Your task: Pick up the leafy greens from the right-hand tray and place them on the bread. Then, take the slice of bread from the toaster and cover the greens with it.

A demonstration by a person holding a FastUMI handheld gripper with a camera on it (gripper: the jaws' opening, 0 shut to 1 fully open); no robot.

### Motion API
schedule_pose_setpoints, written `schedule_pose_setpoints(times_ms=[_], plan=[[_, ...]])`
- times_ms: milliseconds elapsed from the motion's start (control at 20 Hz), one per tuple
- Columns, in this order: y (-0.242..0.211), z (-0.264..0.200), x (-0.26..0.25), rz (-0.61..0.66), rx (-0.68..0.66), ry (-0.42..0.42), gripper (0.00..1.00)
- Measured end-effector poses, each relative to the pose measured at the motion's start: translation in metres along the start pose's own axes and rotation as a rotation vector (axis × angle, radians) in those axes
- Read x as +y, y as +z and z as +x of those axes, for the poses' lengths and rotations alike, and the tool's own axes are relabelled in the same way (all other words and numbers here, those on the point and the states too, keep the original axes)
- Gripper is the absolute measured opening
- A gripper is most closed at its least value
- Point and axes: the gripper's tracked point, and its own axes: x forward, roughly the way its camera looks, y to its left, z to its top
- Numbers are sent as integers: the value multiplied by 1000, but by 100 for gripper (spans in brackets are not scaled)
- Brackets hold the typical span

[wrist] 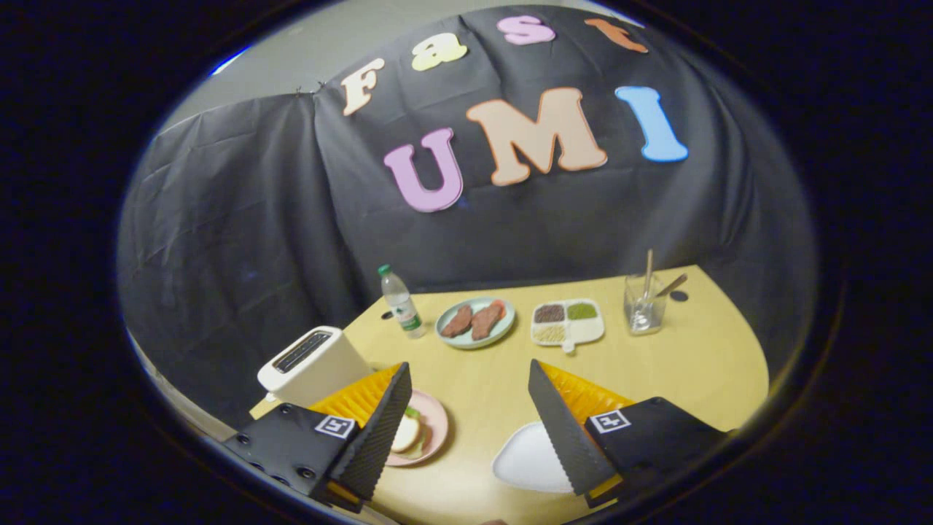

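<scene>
Pink round plate [436, 430], lower left of frame, carries bread with green showing [408, 430], white tray [526, 461] beside it looks bare; gripper [470, 426] wide open, empty; covering slice presumably left in white toaster [312, 364].

Toaster [313, 367] left of bread plate [431, 429]; bottle [401, 302] behind, meat plate [475, 321] beside.
</scene>
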Motion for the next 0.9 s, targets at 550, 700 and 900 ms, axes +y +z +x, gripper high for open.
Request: schedule_pose_setpoints(times_ms=[550, 700, 900], plan=[[99, -50, -37, -199, -369, -214, 100], [110, -55, -40, -190, -414, -231, 100], [114, -57, -47, -175, -433, -244, 100]])
